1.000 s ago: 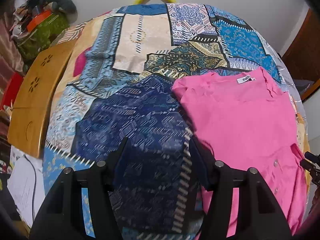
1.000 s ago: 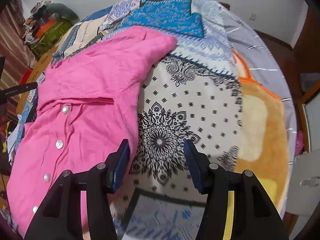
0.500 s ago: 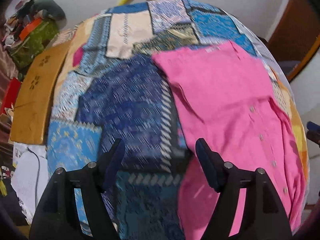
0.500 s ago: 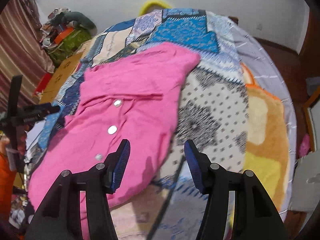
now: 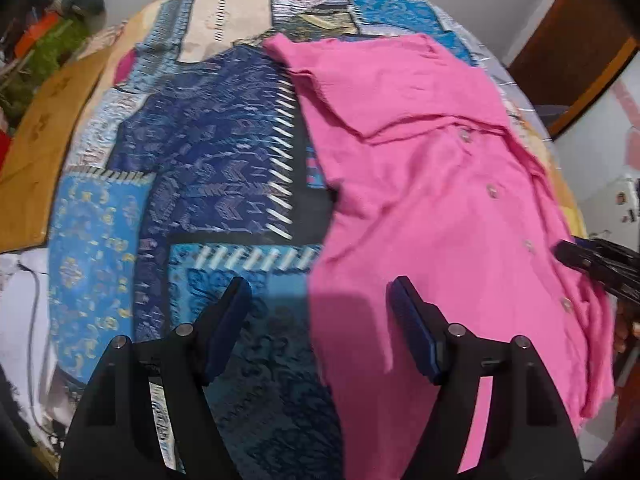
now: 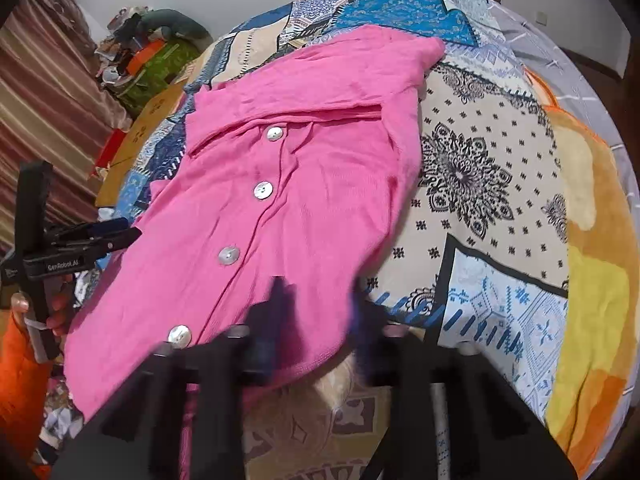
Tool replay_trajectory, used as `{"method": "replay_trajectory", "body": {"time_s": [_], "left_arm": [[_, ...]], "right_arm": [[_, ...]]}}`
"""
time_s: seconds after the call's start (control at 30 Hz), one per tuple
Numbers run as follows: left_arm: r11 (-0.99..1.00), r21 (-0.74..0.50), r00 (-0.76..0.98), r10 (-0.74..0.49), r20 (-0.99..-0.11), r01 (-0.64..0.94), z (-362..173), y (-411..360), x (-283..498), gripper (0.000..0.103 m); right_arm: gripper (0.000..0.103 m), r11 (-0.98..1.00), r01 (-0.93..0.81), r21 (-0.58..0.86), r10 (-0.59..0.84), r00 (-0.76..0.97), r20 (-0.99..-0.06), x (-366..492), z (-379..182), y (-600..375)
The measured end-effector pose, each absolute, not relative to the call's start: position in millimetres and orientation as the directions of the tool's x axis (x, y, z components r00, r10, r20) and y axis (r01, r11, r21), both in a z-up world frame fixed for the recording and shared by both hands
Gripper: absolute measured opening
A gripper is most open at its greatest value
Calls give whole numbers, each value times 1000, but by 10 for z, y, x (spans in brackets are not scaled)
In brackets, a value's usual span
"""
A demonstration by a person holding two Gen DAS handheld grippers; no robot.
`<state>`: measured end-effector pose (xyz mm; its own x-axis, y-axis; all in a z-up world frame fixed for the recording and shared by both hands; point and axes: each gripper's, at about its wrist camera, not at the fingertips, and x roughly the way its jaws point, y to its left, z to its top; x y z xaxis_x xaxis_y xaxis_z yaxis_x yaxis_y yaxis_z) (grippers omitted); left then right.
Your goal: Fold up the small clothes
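Observation:
A small pink buttoned shirt lies spread on a patchwork bedspread, collar toward the far end, buttons facing up. It also shows in the right wrist view. My left gripper is open, hovering over the shirt's near left edge; its right finger is above the pink cloth. My right gripper is open and blurred, over the shirt's lower right hem. The right gripper also shows at the right edge of the left wrist view, and the left gripper at the left of the right wrist view.
A wooden board leans at the bed's left side. A pile of clutter with a green bag sits at the far left corner. Striped curtains hang on the left. An orange-yellow blanket covers the bed's right side.
Both grippers have drawn back toward the near end of the bed and shifted onto the shirt's lower part. More of the shirt's hem and buttons is in view. Both stay open.

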<state>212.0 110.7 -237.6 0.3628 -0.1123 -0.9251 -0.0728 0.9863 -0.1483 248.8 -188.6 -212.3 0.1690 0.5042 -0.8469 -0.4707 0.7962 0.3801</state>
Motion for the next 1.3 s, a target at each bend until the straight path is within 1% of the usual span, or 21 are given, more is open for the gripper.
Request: {"method": "replay_trajectory", "body": {"time_s": [0.03, 0.07, 0.1, 0.13, 0.2, 0.27, 0.43, 0.57, 0.87, 0.93, 1.1, 1.13, 1.2, 1.27, 1.3], "left_arm": [[984, -168, 364, -135, -922, -60, -2371, 1086, 2106, 64], [983, -179, 364, -147, -919, -53, -2360, 1070, 2107, 54], [979, -201, 364, -172, -915, -42, -2351, 1050, 2105, 44], [974, -224, 365, -197, -910, -32, -2342, 1033, 2108, 38], [968, -250, 368, -226, -902, -19, -2327, 1000, 2114, 18], [970, -245, 378, -223, -898, -9, -2322, 964, 2140, 9], [992, -129, 408, -115, -906, -6, -2350, 916, 2282, 7], [998, -62, 419, -47, -907, -24, -2383, 956, 2468, 7], [997, -35, 439, 1, -899, -73, -2398, 1074, 2905, 7], [996, -9, 439, 29, -898, -84, -2410, 1078, 2969, 7], [997, -5, 429, 30, -903, -80, -2421, 1082, 2995, 7], [997, 2, 428, 36, -903, -80, -2413, 1081, 2982, 7], [997, 16, 429, 49, -902, -80, -2393, 1079, 2948, 7], [996, 23, 424, 57, -904, -85, -2366, 1088, 2908, 7], [996, 23, 421, 58, -905, -88, -2352, 1093, 2886, 9]], "right_arm": [[14, 794, -476, 378, 506, 172, -845, 2488, -2121, -1897], [11, 793, -482, 372, 504, 178, -845, 2487, -2117, -1899], [10, 792, -486, 369, 505, 183, -844, 2488, -2111, -1911], [9, 792, -487, 370, 508, 188, -840, 2497, -2109, -1935], [7, 795, -484, 366, 510, 206, -835, 2511, -2099, -1974], [6, 799, -482, 359, 509, 225, -831, 2551, -2085, -2015], [5, 819, -484, 309, 477, 274, -835, 2658, -2055, -2126], [5, 841, -467, 273, 442, 303, -844, 2809, -2067, -2233], [5, 869, -429, 247, 413, 353, -840, 3119, -2115, -2278], [5, 878, -415, 237, 400, 366, -840, 3171, -2132, -2266], [5, 879, -418, 229, 386, 342, -857, 3182, -2162, -2210], [8, 879, -419, 225, 381, 336, -861, 3167, -2158, -2207], [17, 883, -408, 230, 374, 319, -871, 3141, -2142, -2227], [39, 887, -393, 244, 378, 314, -871, 3126, -2116, -2249], [43, 888, -386, 249, 382, 321, -866, 3090, -2072, -2277]]}}
